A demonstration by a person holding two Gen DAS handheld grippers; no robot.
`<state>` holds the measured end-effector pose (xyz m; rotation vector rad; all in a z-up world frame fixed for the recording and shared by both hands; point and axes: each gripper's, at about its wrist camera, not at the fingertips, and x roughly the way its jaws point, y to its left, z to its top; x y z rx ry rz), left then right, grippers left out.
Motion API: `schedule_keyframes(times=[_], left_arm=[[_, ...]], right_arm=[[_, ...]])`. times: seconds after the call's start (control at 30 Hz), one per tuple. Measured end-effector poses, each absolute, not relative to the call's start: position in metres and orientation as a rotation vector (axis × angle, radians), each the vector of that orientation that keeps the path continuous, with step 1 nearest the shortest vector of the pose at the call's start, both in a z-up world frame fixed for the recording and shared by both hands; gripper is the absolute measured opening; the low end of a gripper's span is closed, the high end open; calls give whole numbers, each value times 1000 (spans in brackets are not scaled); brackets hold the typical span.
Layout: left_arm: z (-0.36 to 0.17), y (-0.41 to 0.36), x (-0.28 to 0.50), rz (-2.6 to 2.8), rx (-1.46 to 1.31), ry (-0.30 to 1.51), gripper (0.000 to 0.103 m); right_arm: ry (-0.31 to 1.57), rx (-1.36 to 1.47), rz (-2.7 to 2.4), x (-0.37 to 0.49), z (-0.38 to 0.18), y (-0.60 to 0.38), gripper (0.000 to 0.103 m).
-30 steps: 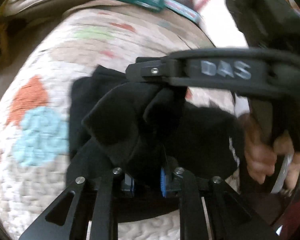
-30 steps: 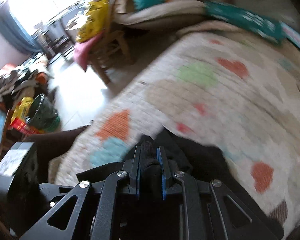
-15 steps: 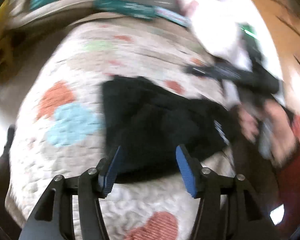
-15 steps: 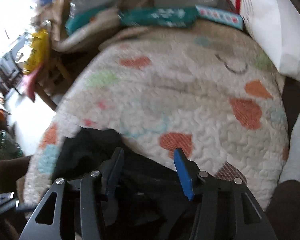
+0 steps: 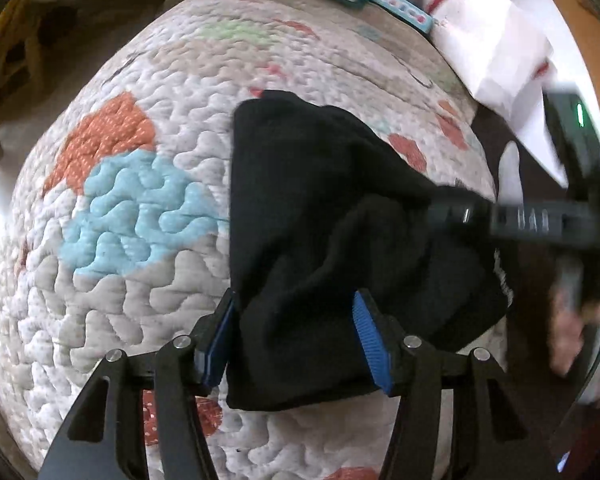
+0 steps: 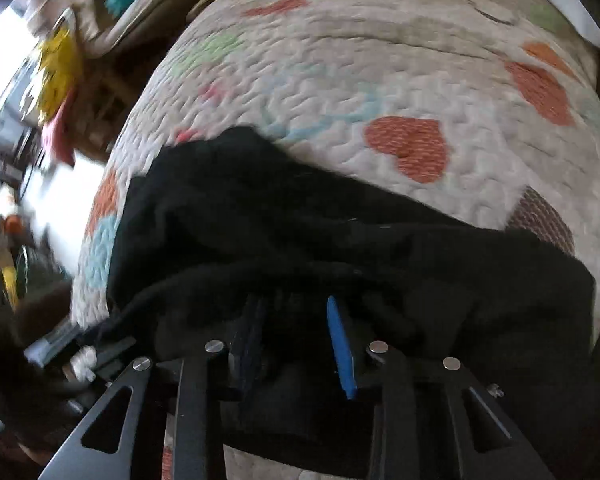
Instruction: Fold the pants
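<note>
Pants (image 5: 324, 216), black, soft and limp, lie bunched on the quilt (image 5: 112, 292); best taken by an edge. Left gripper (image 5: 296, 344) straddles the six o'clock hem, jaws released; right gripper (image 6: 300, 344) jaws have just been closing, cloth between them, unclenched.

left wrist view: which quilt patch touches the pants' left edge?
The light blue patch meets the black pants; the orange patch above it stays clear.

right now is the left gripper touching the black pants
Cannot tell. In the left wrist view the left gripper straddles the black pants, but that single angle shows neither plain contact nor a gap.
</note>
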<state>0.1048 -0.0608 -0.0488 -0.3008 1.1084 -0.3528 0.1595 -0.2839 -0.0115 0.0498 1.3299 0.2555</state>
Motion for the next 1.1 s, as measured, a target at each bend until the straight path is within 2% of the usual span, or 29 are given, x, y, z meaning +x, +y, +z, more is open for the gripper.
schedule_keyframes(times=[0.03,0.17,0.23,0.3,0.43,0.47,0.5,0.53,0.57,0.6,0.63,0.7,0.83,1.1], left_arm=[[-47,-64,102,-352,-288,1101,52],[-48,-59,96,-360,-291,1075,51],[-51,-56,97,-367,-328,1068,56],[-52,-55,98,-389,-359,1059,68],[-51,-68,93,-391,-270,1031,70],[-51,-72,92,-385,-236,1024,64],[-51,-75,90,-374,-195,1013,50],[-51,-76,89,-378,-175,1005,43],[-50,-74,90,-383,-177,1006,32],[-50,-72,92,-390,-194,1013,27],[-51,-68,95,-399,-222,1025,25],[-51,-60,99,-411,-273,1043,22],[-47,-45,107,-411,-323,1040,19],[-42,21,117,-281,-457,1013,17]], right_arm=[[1303,-12,185,160,-4,-283,41],[1202,-51,256,170,22,-264,44],[1173,-42,340,181,31,-241,58],[1158,-95,406,192,31,-204,62],[1236,-194,473,212,9,-143,62],[1265,-213,473,217,2,-137,62],[1300,-247,467,223,-11,-127,62],[1319,-277,463,223,-16,-121,62],[1335,-307,459,225,-23,-116,59],[1349,-349,452,223,-28,-109,44],[1350,-379,448,222,-29,-105,33],[1339,-410,447,220,-23,-100,18],[1338,-361,429,224,-11,-102,12],[1280,-314,451,246,14,-70,11]])
